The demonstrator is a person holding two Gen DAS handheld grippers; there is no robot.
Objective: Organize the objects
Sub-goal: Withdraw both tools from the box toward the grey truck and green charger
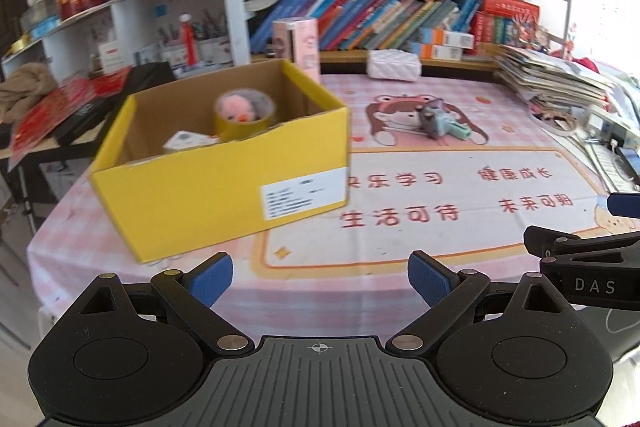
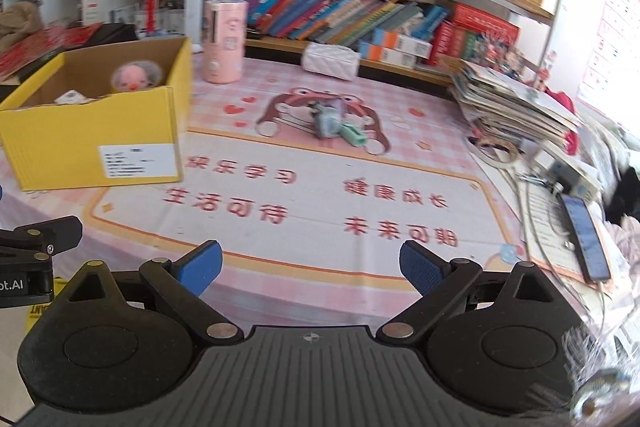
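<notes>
Table (image 1: 460,247), pink checked cloth: 1 yellow cardboard box (image 1: 224,183) at the left edge, open-topped, holding 1 tape roll (image 1: 245,115) with a pink plush toy inside its ring, plus 1 small white packet (image 1: 186,141). 1 grey-green gadget (image 1: 440,123) lies mid-table, well apart from the box. Left gripper (image 1: 320,283): fingers spread, empty. Right gripper (image 2: 310,269): fingers spread, empty. Both hover at the near edge.
</notes>
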